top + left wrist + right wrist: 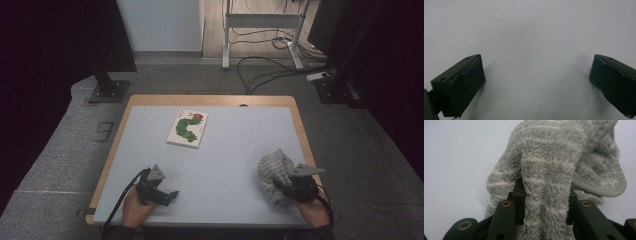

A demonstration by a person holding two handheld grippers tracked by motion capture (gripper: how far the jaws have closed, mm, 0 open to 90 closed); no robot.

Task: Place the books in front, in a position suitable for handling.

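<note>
A grey-and-white striped fleece cloth (272, 172) lies bunched near the table's right front corner. My right gripper (281, 189) is shut on it; in the right gripper view a thick fold of the cloth (554, 170) is pinched between the two black jaws at my right gripper (545, 202). My left gripper (172, 195) rests low at the front left, held by a hand, pointing right. In the left gripper view my left gripper (536, 75) stands open, jaws wide apart over bare table with nothing between them. A picture book (187, 128) with a green caterpillar cover lies flat at the table's middle rear.
The light blue table top (225, 150) has a wooden rim. Beyond the far edge are a stand base (107, 90) at the left, desk legs and floor cables (265, 65) at the back.
</note>
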